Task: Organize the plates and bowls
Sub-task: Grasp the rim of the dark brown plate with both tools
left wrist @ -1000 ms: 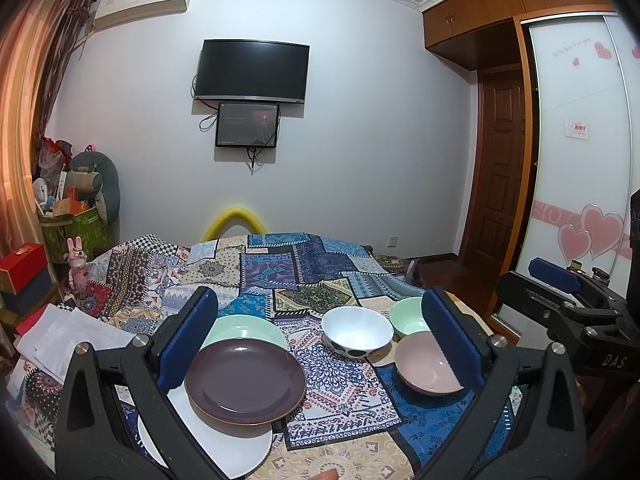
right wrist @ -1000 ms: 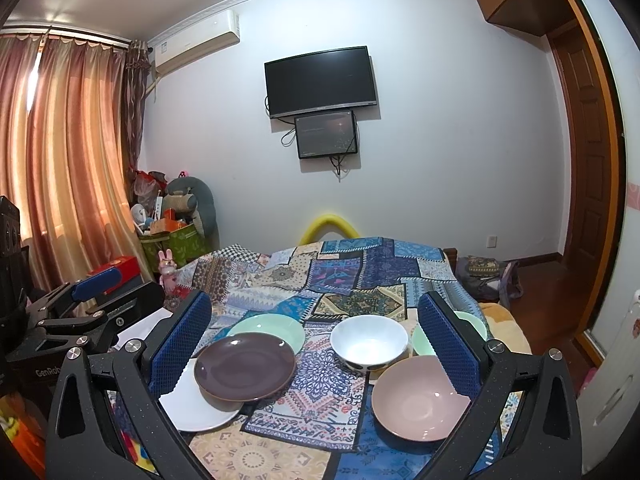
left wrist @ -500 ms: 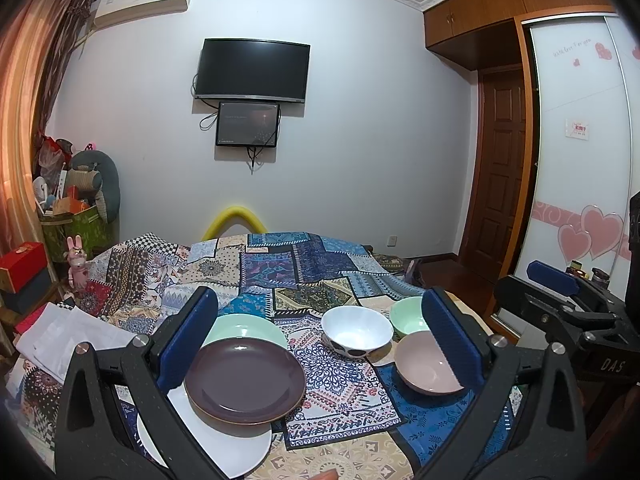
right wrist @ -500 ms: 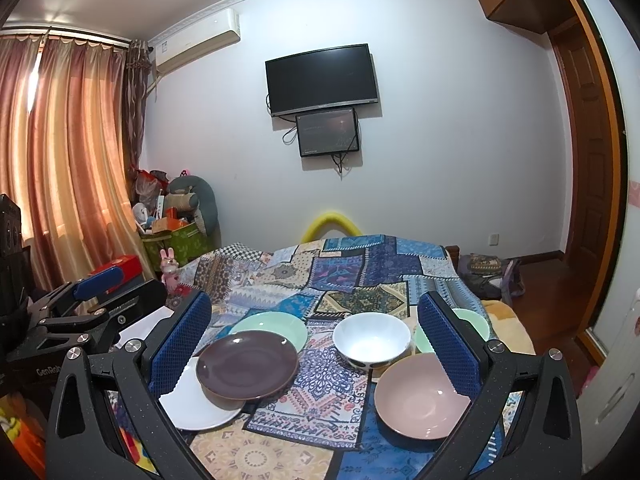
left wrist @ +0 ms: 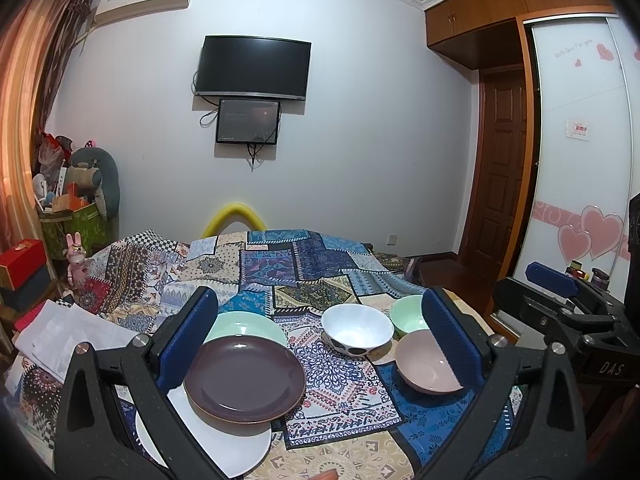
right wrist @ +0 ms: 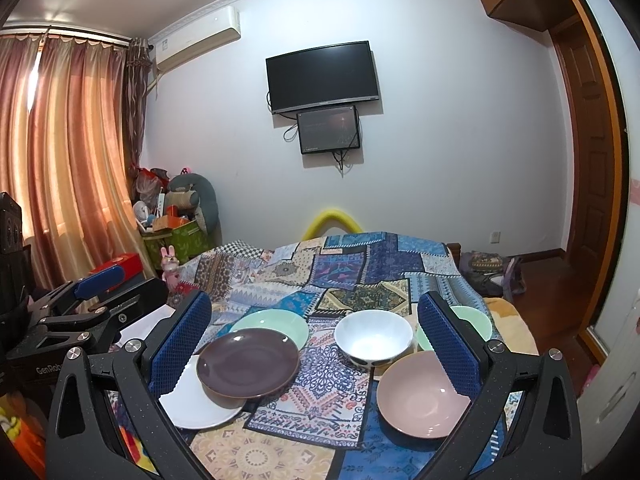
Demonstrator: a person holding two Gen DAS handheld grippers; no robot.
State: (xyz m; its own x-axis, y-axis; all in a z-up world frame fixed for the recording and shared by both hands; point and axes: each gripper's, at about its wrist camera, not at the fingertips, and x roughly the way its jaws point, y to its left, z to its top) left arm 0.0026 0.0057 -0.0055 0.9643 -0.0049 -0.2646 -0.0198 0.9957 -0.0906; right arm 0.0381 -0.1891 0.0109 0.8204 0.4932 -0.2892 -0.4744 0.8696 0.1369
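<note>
Left wrist: both grippers [left wrist: 320, 344] [right wrist: 316, 344] gaping, empty; I'd take the brown plate [left wrist: 245, 380] by its rim, low and level

A home bedroom: patchwork bedspread [left wrist: 280, 268] ahead of the fingers, wall-mounted television [left wrist: 254, 67] beyond, curtains [right wrist: 60, 152] and air conditioner [right wrist: 198, 42] to their left, heart-decorated wardrobe door [left wrist: 580, 184] to their right.

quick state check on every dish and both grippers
left gripper: open, empty
right gripper: open, empty
brown plate: overlapping the white plate
white plate: partly under it
green plate: flat
white bowl: upright, empty
pink bowl: upright, empty
green bowl: upright
</note>
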